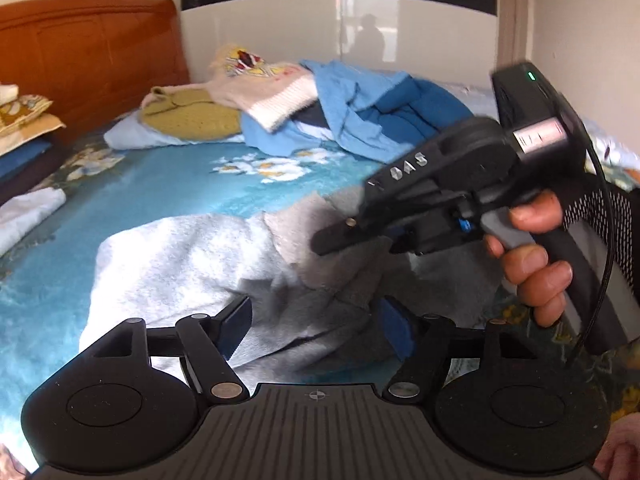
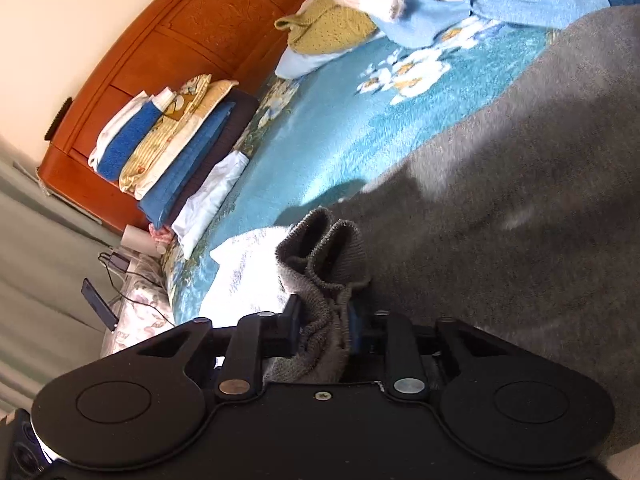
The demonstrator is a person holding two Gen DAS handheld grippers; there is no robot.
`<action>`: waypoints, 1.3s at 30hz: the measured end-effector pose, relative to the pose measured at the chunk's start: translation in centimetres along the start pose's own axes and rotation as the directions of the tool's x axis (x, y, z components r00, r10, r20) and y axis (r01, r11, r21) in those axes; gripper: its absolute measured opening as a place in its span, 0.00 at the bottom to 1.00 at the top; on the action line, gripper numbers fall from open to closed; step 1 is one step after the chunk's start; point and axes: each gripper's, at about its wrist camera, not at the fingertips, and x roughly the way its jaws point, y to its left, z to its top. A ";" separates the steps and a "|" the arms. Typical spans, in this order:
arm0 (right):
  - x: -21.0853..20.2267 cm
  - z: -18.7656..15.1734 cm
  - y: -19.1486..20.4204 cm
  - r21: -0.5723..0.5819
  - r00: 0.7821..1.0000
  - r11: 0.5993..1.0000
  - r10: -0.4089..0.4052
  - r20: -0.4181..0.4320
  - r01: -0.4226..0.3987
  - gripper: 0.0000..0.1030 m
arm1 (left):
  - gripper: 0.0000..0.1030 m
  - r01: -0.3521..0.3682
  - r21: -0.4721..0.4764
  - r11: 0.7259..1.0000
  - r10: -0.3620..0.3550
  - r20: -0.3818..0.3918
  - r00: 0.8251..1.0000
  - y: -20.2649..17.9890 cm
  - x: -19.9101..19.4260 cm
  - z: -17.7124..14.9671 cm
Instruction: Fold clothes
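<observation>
Claw state, right: the right claw, low centre of its own view, is clamped on a bunched ribbed edge of the grey garment, the cuff-like folds standing up just beyond the fingers. The same claw appears at right of the left wrist view, held in the person's hand, its tip against the grey cloth. Claw state, left: the left claw, low centre of its view, stands with its jaws apart, grey fabric lying between and beneath them; whether the pads pinch the cloth cannot be told. The garment spreads from both claws over a pale towel-like cloth onto the blue floral bedspread. Beyond, in the upper centre, lies a heap of unfolded clothes; a folded stack sits by the wooden headboard. Judged step: drawing the garment out before a fold. To do it well, the left claw should take a matching edge, closing on one layer only; both claws should then lift evenly and keep the cloth taut, so that the edge is laid down straight and the bunched cuff does not slip.
</observation>
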 end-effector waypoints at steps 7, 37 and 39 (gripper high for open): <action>-2.4 1.4 -0.4 -0.032 0.991 0.998 -0.047 0.123 0.052 0.17 | 0.72 -0.105 -0.293 0.950 0.133 0.077 0.988 7.0 -0.5 1.9; -23.1 -2.3 -14.4 0.428 0.806 0.882 -0.394 0.442 0.196 0.46 | 0.37 0.070 -0.175 0.982 -0.071 0.005 0.997 -2.6 6.1 4.0; -22.7 -2.3 -15.6 0.467 0.809 0.870 -0.385 0.445 0.157 0.47 | 0.23 0.082 -0.196 0.977 -0.090 -0.033 0.995 -3.2 7.2 3.6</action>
